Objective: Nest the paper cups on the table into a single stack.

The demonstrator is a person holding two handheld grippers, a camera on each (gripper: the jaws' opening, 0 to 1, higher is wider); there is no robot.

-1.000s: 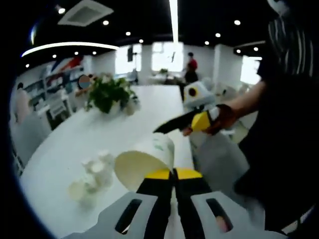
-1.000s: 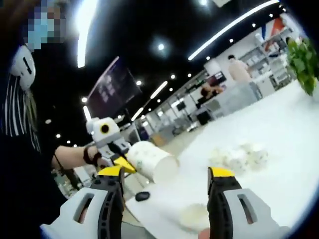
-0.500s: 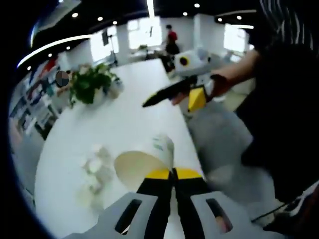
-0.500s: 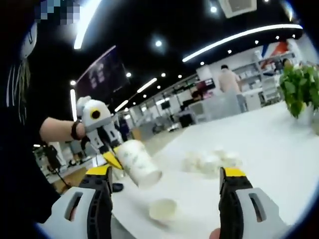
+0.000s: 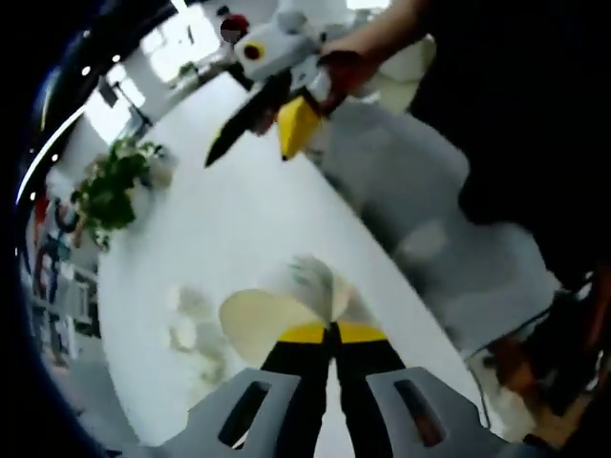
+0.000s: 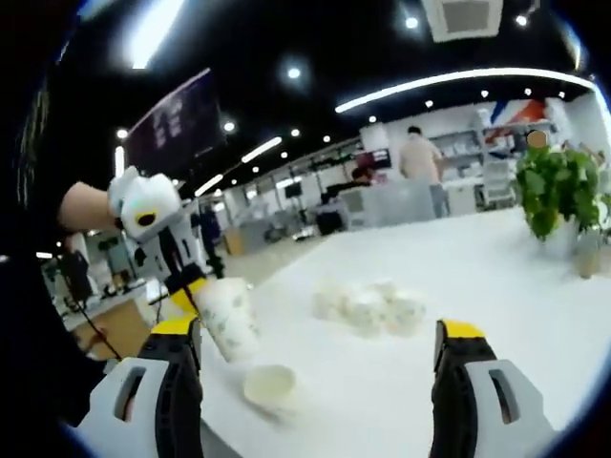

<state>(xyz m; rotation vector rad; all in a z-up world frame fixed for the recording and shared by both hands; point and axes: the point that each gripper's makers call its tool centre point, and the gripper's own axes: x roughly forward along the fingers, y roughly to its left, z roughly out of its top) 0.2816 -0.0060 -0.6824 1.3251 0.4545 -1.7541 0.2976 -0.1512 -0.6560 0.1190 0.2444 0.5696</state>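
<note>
Spanning most of both views, the white table (image 6: 516,286) carries everything; a potted plant (image 6: 554,196) stands at its far end; right gripper (image 6: 315,334) has its jaws spread wide with nothing between them, hovering over the table, and it also shows in the left gripper view (image 5: 272,119) reaching in from above; left gripper (image 5: 334,334) has its yellow tips pinched together on the rim of a held paper cup (image 5: 272,315), cup tilted, mouth toward the camera, pale inside; in the right gripper view that held cup hangs off the table's near edge, mouth downward, printed side visible; just below it a single cup (image 6: 269,386) sits on the table, mouth up; a cluster of cups (image 6: 368,303) lies mid-table, blurred, count unclear.
</note>
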